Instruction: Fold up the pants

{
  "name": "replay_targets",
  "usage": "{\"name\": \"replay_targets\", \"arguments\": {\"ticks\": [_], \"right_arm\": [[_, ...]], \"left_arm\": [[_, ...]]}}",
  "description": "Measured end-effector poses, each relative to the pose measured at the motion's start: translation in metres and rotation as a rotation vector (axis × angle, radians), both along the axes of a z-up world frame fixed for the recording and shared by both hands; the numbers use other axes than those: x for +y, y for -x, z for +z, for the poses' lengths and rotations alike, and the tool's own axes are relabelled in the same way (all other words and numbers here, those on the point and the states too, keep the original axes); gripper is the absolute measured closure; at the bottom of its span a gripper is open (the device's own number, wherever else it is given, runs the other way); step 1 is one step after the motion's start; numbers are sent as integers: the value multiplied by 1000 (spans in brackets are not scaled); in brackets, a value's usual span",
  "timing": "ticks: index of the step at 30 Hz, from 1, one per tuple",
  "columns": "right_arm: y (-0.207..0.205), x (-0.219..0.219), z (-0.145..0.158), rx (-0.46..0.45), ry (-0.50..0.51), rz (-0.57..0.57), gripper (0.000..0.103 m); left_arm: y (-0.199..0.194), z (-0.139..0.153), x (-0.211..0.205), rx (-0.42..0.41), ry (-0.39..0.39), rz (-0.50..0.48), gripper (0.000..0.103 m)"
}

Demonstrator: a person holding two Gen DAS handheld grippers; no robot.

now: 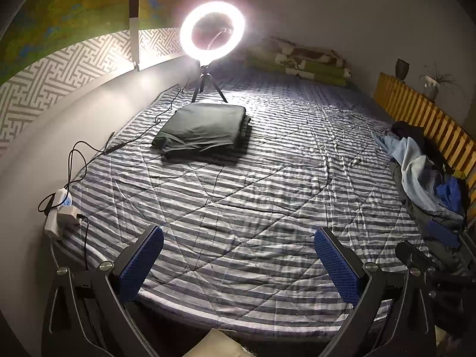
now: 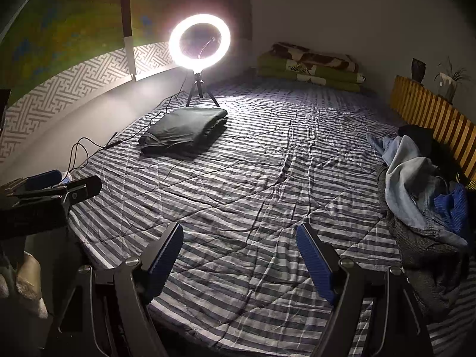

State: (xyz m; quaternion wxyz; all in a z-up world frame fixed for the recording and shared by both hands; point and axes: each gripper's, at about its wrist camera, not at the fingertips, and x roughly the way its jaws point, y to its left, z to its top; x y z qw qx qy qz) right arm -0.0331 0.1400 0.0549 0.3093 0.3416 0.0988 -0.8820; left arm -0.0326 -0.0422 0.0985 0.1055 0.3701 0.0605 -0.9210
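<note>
With both the left gripper (image 1: 239, 263) and right gripper (image 2: 239, 257) spread wide and empty over the striped quilted bed's (image 1: 253, 196) near edge, reaching for the rumpled denim-and-blue clothes heap (image 2: 422, 190) at its right edge risks snagging several garments, while dark folded pants (image 1: 202, 131) already rest near the far-left corner.

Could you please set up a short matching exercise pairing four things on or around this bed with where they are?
Things:
1. ring light
2. folded dark pants
3. clothes pile
4. power strip

Places:
A. right edge of the bed, by the wooden slats
B. left edge of the bed, near the grippers
C. on a small tripod at the far left of the bed
D. just in front of the tripod

Pairs: 1-C, 2-D, 3-A, 4-B
</note>
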Motion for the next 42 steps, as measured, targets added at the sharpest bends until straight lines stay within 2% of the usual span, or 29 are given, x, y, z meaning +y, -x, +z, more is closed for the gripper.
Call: {"name": "replay_targets", "arguments": {"ticks": [42], "right_arm": [[5,-1,-14,-54,-6,10,28]], "left_arm": [[4,-15,-4,-40,-19,2,0]]}}
